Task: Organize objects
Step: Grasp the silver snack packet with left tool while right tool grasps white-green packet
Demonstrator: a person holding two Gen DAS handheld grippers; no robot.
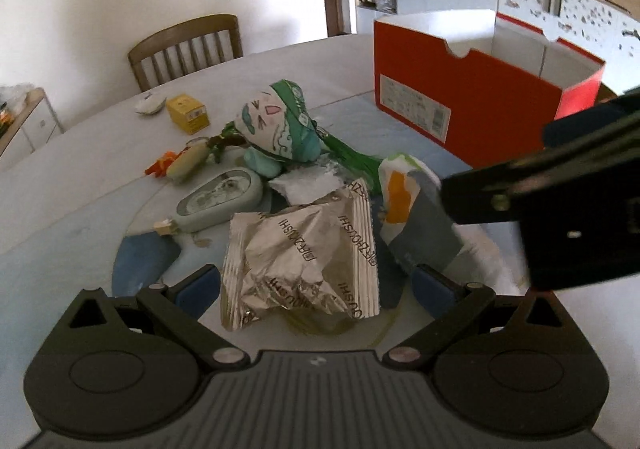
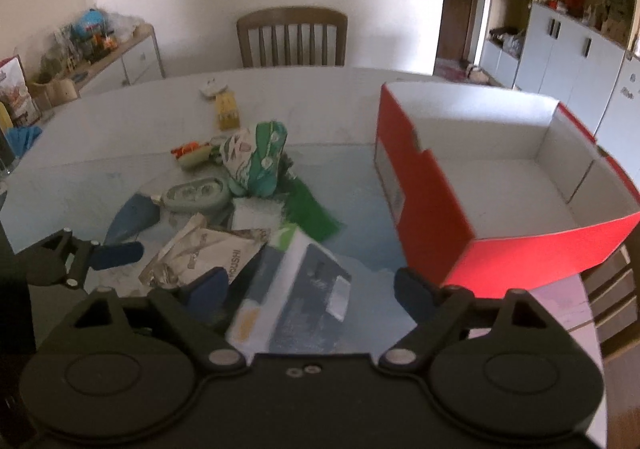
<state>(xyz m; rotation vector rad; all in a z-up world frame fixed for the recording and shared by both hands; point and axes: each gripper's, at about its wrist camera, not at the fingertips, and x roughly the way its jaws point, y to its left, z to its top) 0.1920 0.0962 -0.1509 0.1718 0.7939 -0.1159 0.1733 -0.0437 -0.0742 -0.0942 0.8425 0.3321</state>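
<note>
Dining room: pale round table (image 2: 328,97). Red cardboard shoebox (image 2: 436,217), empty and lidless (presumably the destination). Grey-and-white carton (image 2: 296,289), straddled untouched by the right gripper (image 2: 310,289), jaws apart. Crinkled silver foil packet (image 1: 304,261), between the left gripper (image 1: 316,289)'s parted pads, unpinched.

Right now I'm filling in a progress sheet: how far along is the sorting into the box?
Nothing looks done: the red box is empty. In hand: the left gripper stands open around the silver foil packet, the right gripper open around the grey-and-white box, neither lifted. Left: the doll, the yellow box and other pieces on the table.
</note>
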